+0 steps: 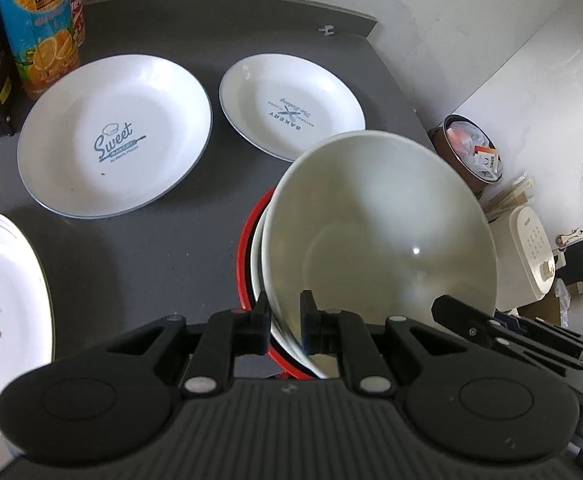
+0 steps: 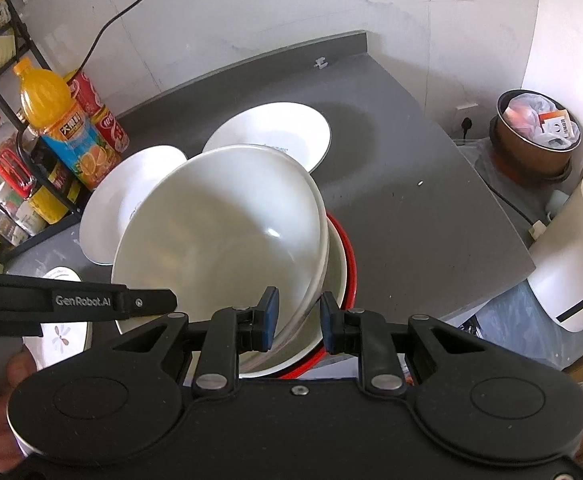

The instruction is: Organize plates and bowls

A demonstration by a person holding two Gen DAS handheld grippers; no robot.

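Both the left gripper (image 1: 285, 322) and right gripper (image 2: 296, 318) pinch the tilted white bowl (image 1: 375, 232) by its rim between their jaws, above 2 nested bowls (image 2: 341, 276); 2 plates (image 1: 115, 136) lie beyond.

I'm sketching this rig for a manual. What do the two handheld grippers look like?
Both are matte black. Each has a broad body with two round discs, silver pivot pins and angular linkage arms that lead to two short fingers. The right gripper has blue pads. The left gripper has a ribbed grey body and reads "GenRobot.AI" in white on its side.
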